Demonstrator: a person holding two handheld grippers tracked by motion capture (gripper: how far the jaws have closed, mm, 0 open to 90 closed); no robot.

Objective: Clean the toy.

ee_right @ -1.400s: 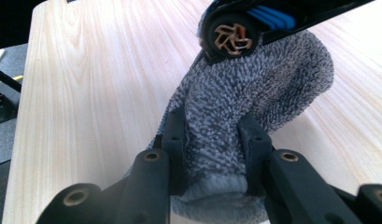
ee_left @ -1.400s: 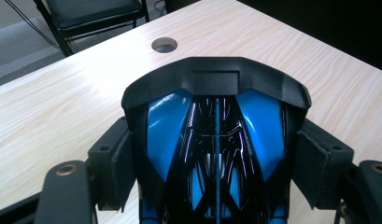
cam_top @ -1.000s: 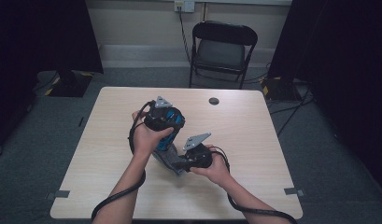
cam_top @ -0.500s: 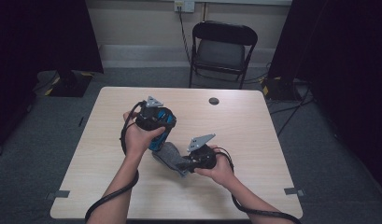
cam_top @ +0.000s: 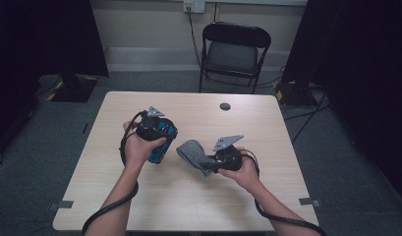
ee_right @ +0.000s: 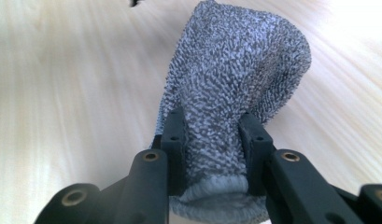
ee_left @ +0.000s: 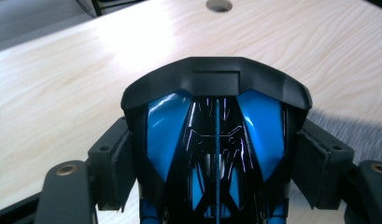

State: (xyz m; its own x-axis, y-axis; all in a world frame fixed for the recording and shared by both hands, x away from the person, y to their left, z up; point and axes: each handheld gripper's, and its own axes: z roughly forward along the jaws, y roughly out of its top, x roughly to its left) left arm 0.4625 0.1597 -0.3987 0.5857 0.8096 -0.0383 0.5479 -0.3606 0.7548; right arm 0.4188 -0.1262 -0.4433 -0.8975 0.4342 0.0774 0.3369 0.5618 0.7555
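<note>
A dim room with grey carpet is recorded, with a black folding chair (cam_top: pixel 235 49) set just beyond the far edge of a light wood-grain table (cam_top: pixel 188 201). A small dark round hole (cam_top: pixel 225 106) is noted in the tabletop near the far edge.

Near the middle of the table, towards the left edge, a glossy blue and black object (cam_top: pixel 159 142) with curved, moulded panels is held by the left gripper (cam_top: pixel 157 140). In the left gripper view its jaws are seen set wide, with the pads (ee_left: pixel 116 170) pressed against the object's sides. To its right, a grey sock (cam_top: pixel 193 155) of nubbly, looped knit is clamped by the right gripper (cam_top: pixel 213 162); in the right gripper view the jaws are nearly closed, pinching the fabric close to its ribbed cuff, and the remainder extends towards the blue object above the wood.

Compared with one second ago, the left hand and its object are found shifted towards the left edge, so that object and sock, previously close together, are now apart. The grip of each gripper is unchanged.
</note>
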